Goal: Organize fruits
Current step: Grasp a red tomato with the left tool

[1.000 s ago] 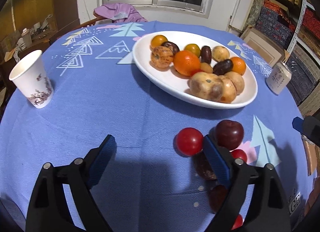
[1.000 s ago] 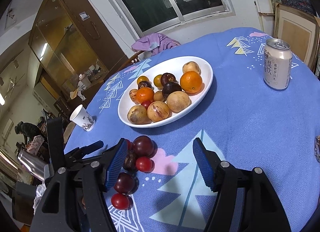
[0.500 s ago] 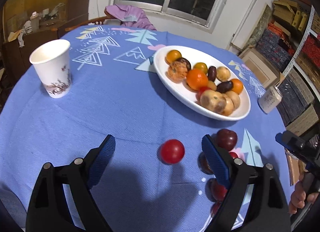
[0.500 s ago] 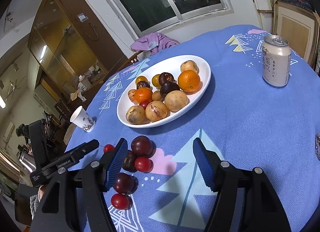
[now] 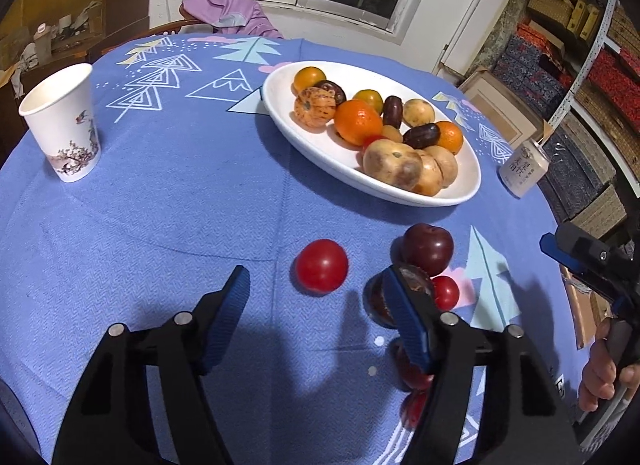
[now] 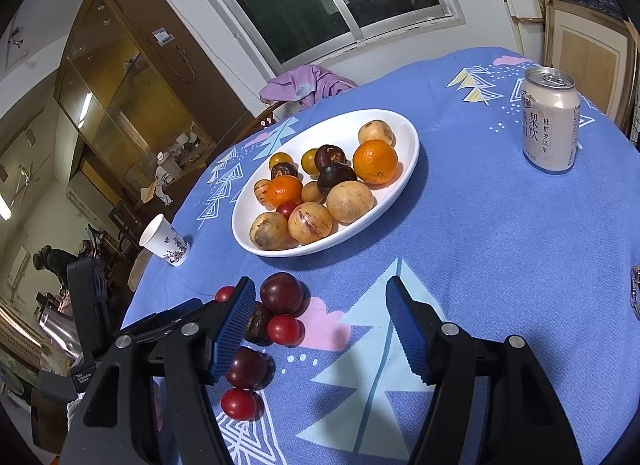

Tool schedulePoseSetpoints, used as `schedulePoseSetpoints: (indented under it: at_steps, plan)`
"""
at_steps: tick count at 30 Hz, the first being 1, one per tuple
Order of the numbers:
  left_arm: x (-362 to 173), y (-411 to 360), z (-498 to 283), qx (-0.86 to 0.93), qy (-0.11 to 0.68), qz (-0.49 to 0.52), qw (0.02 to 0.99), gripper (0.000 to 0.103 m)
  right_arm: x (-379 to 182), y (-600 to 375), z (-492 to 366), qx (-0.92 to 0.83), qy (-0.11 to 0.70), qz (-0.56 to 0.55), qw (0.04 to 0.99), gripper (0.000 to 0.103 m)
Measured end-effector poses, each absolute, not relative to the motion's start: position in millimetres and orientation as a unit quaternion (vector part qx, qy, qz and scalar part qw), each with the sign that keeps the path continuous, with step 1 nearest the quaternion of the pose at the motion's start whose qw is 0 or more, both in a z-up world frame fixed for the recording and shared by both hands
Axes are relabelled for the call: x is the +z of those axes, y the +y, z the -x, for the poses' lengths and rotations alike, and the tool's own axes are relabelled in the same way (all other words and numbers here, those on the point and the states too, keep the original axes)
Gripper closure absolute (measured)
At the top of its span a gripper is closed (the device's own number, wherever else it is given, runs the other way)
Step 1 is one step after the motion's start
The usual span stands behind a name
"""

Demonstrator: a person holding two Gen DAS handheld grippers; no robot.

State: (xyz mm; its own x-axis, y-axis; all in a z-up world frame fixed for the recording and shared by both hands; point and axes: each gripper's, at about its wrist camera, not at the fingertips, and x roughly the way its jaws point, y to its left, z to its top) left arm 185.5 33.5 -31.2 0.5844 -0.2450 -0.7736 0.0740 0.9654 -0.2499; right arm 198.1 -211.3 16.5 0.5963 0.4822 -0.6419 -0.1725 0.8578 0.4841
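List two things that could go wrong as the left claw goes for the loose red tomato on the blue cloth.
1. The left claw has just been closing, yet the red tomato sits beyond its tips, not between them. Being round, it may roll away if nudged.
2. The claw's right finger hangs over the cluster of dark plums and small tomatoes. A sideways sweep could scatter them across the cloth, perhaps toward the table edge.
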Motion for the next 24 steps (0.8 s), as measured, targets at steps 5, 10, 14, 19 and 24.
schedulePoseSetpoints:
  at_steps: [5,10,14,19,24]
  plan:
    - [-34,21,-188,-0.101,0.453,0.077,0.882,0.048,14,-210,-199,0.188,0.413,-0.187,0.871,0.034]
    - [-34,17,-189,-0.100,0.452,0.072,0.883,0.051,12,-208,-200,0.188,0.415,-0.185,0.871,0.034]
    - [-35,20,-192,-0.088,0.451,0.067,0.886,0.059,10,-206,-200,0.189,0.418,-0.181,0.870,0.034]
    - [-42,25,-198,-0.078,0.456,0.069,0.884,0.067,6,-202,-201,0.189,0.425,-0.176,0.868,0.034]
    - [-46,21,-200,-0.073,0.452,0.054,0.887,0.072,1,-195,-202,0.195,0.432,-0.170,0.864,0.034]
